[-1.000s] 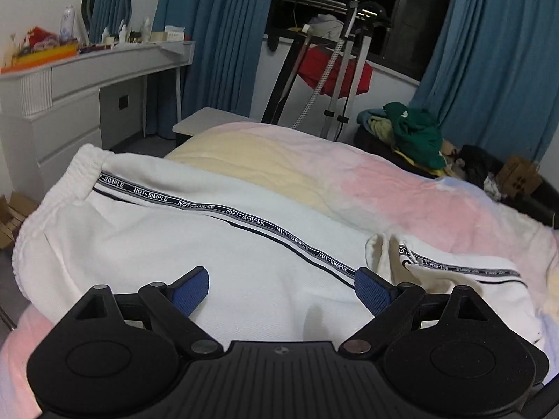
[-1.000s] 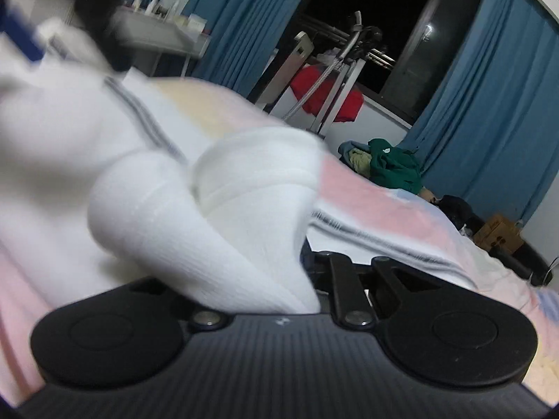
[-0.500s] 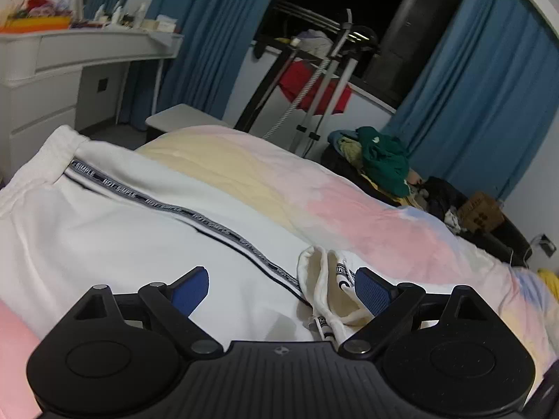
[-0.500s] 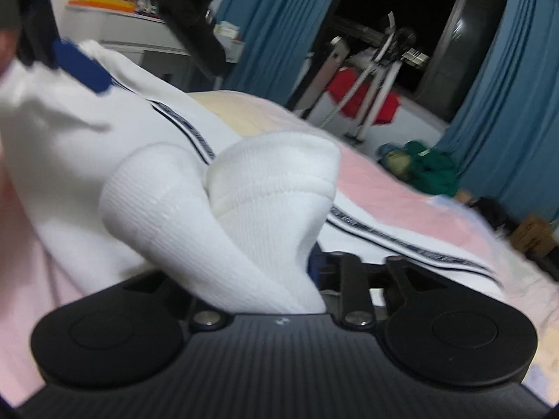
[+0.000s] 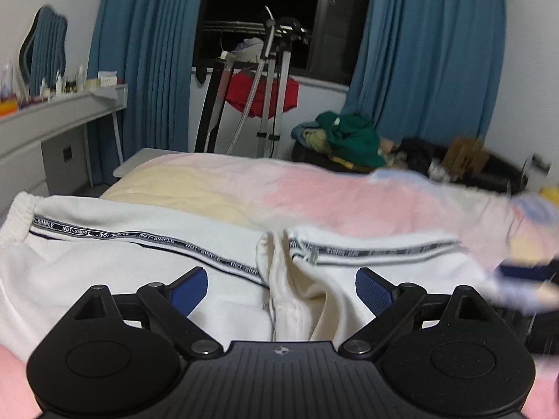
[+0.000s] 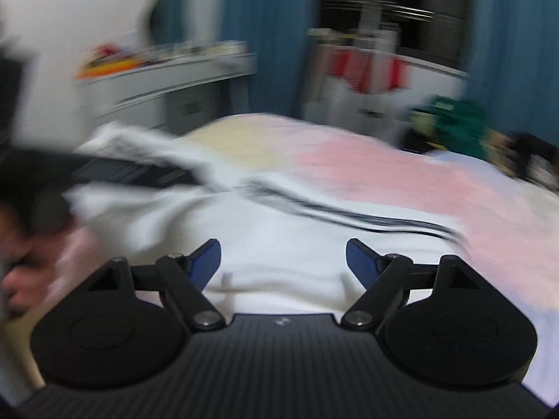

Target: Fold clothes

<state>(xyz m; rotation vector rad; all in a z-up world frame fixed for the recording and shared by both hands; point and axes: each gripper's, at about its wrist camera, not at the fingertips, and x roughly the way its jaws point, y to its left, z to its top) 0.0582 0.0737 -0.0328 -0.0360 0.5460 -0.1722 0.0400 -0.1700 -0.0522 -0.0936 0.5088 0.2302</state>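
One pair of white track pants [image 5: 122, 265] lies folded on the bed [image 5: 314, 195]. Above the pants, two grippers: left gripper [image 5: 281, 288] spread wide, empty; right gripper [image 6: 283, 260] has just been opening, nothing between its jaws.

My right wrist view is smeared throughout: the dresser [image 6: 167, 80], the rack [image 6: 367, 66] and the green clothes [image 6: 457, 129] are only streaks of colour, and I cannot read the stripe [image 6: 349, 214] on the trousers [image 6: 279, 244]. At its left edge a hand [image 6: 21, 279] on a dark shape is blurred and cut off; I cannot tell how it grips. In my left wrist view the right gripper [image 5: 524, 276] is a blurred blue streak at the right edge, partly out of frame. The bed [image 5: 349, 199] blurs toward that side. My own gripper body hides the near trousers. The small items on the dresser are too small to tell.
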